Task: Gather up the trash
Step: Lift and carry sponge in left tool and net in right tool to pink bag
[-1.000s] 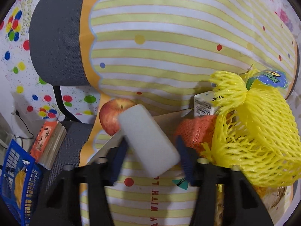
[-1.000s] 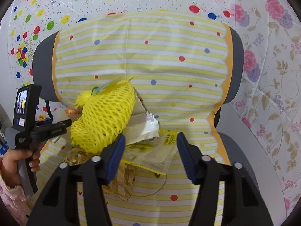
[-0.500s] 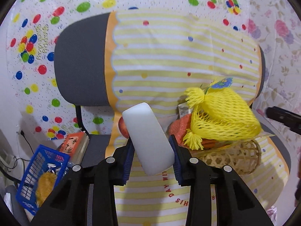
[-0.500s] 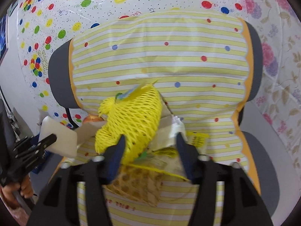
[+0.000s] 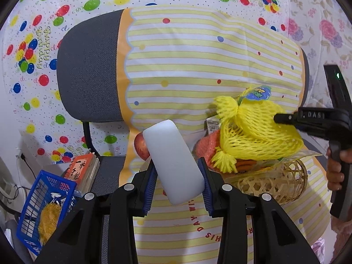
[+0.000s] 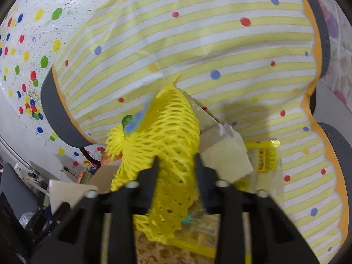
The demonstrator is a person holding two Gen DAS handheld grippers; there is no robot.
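Our left tongs (image 5: 178,176) grip a white foam block (image 5: 173,162) between their blue pads, tilted and lifted above the striped cloth (image 5: 198,61). Our right tongs (image 6: 176,165) have just been closing and now pinch the yellow foam net (image 6: 167,132), which lies on top of the trash heaped in a wicker basket (image 5: 275,182) on the chair seat. Behind the block sits a red apple (image 5: 140,146). Farther left, a blue crate (image 5: 44,200) stands beside an orange notebook (image 5: 81,169).
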